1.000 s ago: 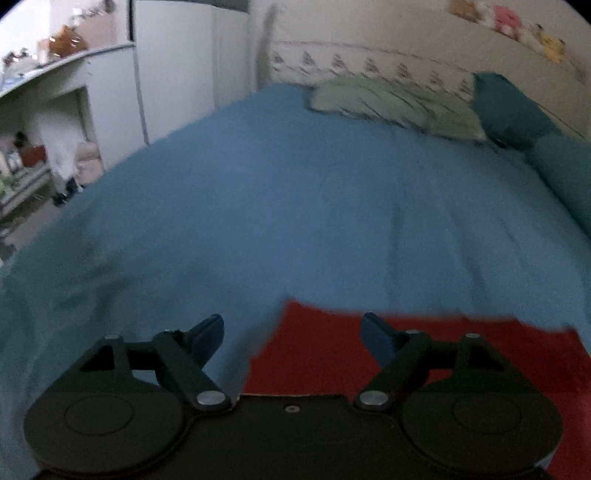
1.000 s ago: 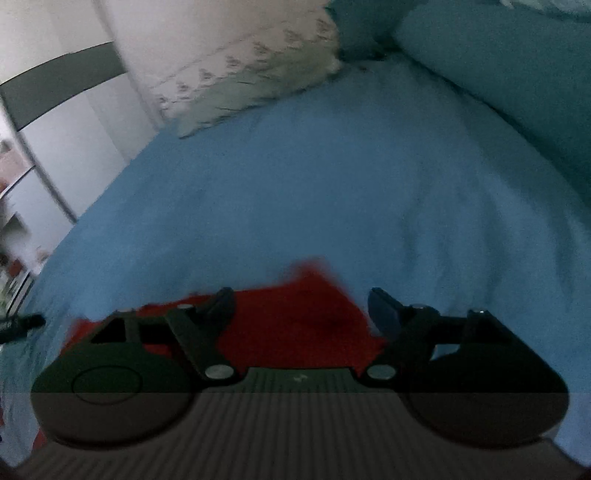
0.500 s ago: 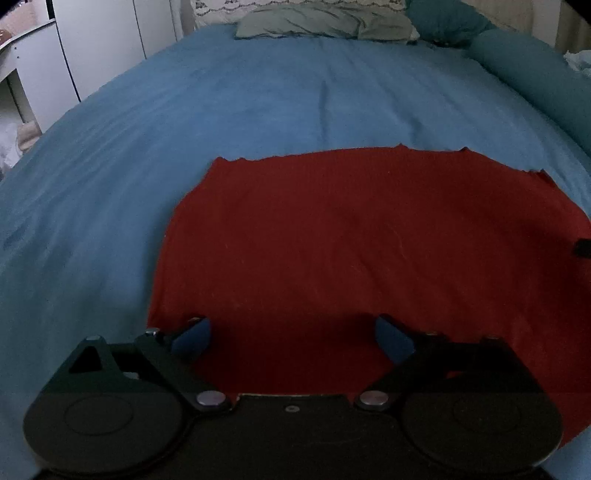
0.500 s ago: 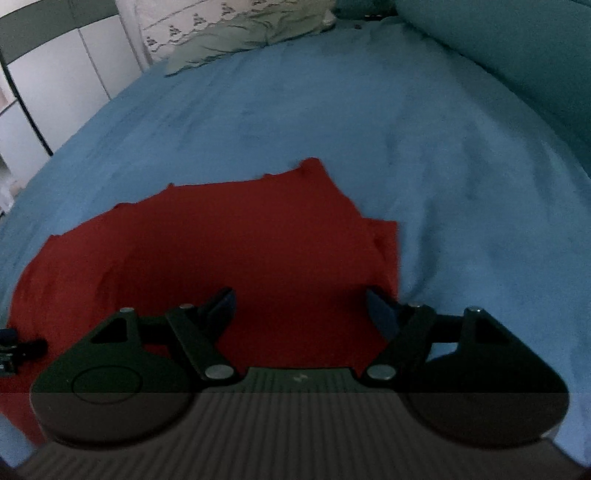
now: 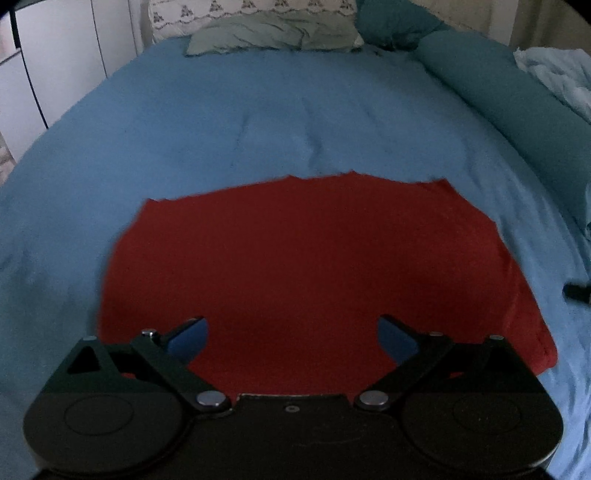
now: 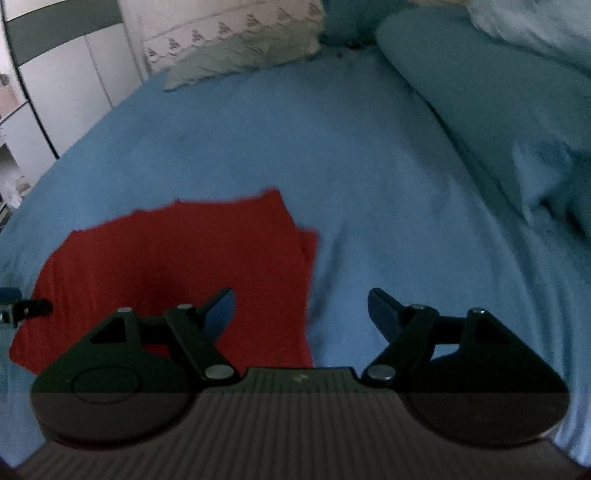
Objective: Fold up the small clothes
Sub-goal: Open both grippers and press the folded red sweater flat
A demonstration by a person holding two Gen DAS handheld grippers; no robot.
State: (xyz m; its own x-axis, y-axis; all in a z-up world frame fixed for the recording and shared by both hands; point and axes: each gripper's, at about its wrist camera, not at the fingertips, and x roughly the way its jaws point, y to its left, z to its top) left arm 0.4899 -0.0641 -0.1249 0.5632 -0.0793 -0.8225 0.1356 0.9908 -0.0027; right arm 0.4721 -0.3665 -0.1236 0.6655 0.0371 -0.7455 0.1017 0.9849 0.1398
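Note:
A red garment (image 5: 295,266) lies flat on the blue bedspread (image 5: 277,122). My left gripper (image 5: 291,338) is open and empty, hovering over the garment's near edge. In the right wrist view the red garment (image 6: 177,266) sits at the left, with a folded flap showing at its right edge. My right gripper (image 6: 301,312) is open and empty, over the garment's right edge and the bare bedspread (image 6: 369,166). The tip of the other gripper (image 6: 22,308) shows at the far left of the right wrist view, and a dark tip (image 5: 578,291) at the far right of the left wrist view.
A grey-green pillow (image 5: 273,35) lies at the head of the bed. A long teal bolster (image 5: 517,99) runs along the right side, with a pale blue blanket (image 5: 557,70) behind it. White cupboards (image 5: 55,62) stand to the left.
Both grippers have pulled back from the red garment, so it looks smaller. The right gripper has shifted right, now half over bare bedspread. Both stay open.

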